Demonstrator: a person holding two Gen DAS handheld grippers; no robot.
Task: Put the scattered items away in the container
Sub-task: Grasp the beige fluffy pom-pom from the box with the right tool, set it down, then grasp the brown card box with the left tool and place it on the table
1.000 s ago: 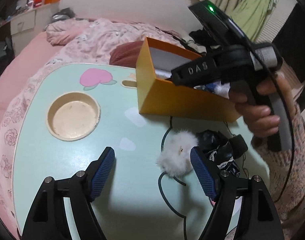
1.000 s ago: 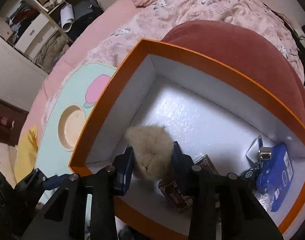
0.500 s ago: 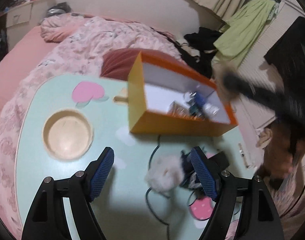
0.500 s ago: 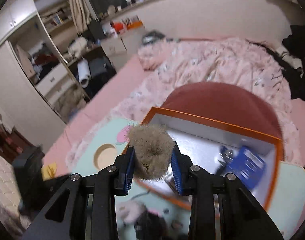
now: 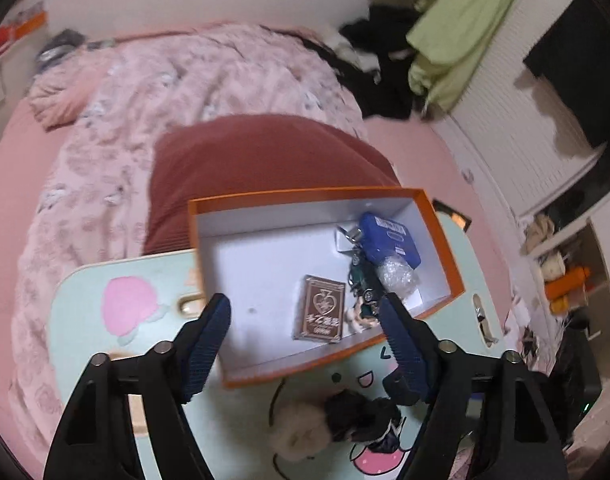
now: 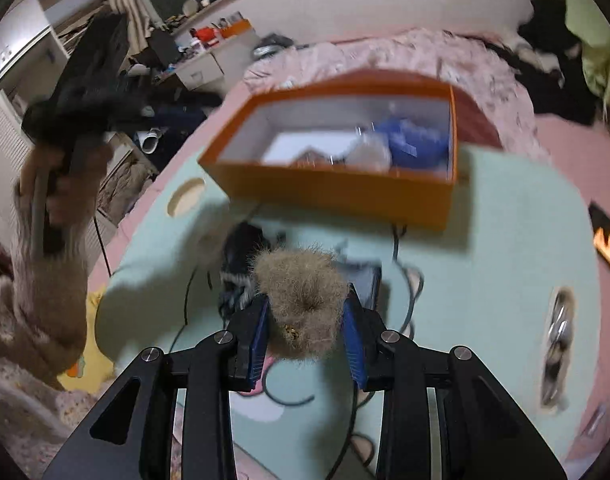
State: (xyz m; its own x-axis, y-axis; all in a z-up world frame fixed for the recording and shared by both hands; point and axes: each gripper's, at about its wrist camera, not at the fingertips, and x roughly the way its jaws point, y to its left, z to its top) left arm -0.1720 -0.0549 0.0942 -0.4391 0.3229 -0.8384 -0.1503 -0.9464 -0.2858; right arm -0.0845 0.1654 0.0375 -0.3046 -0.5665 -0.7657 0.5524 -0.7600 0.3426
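On the left of the mint-green worktop (image 5: 81, 320) is a pink peach print (image 5: 129, 308), with the pink flowered bedding (image 5: 153, 92) and a dark red cushion (image 5: 261, 152) behind it. The left gripper (image 5: 305, 328) hangs over the near edge of the orange box (image 5: 441, 236). Its blue pads stand fairly wide apart and are closing, with nothing pressed between them. The box sits open on the worktop. Inside its white base lie a brown card pack (image 5: 320, 309), then a tangle of small keyring pieces (image 5: 363, 280), a clear crinkled wrapper (image 5: 397, 276) and a blue case (image 5: 389, 240) toward the right end. In front of the box, low in the left wrist view, a pale fluffy pompom (image 5: 297, 432) lies on the worktop touching a black scrunchie (image 5: 357, 412), with a dark cable (image 5: 275, 404) looping beside them.

From the right wrist view, the person's left hand (image 6: 61, 184) shows at the far left, blurred, gripping the other tool's handle. The right gripper (image 6: 305, 328) is nearly closed and clamps a grey-brown fluffy pompom (image 6: 301, 296) between its pads, held above the worktop well short of the box, over the dark clutter and cables. A small gold fitting (image 6: 292, 333) shows on the pompom's underside. Much of this view is motion-blurred.
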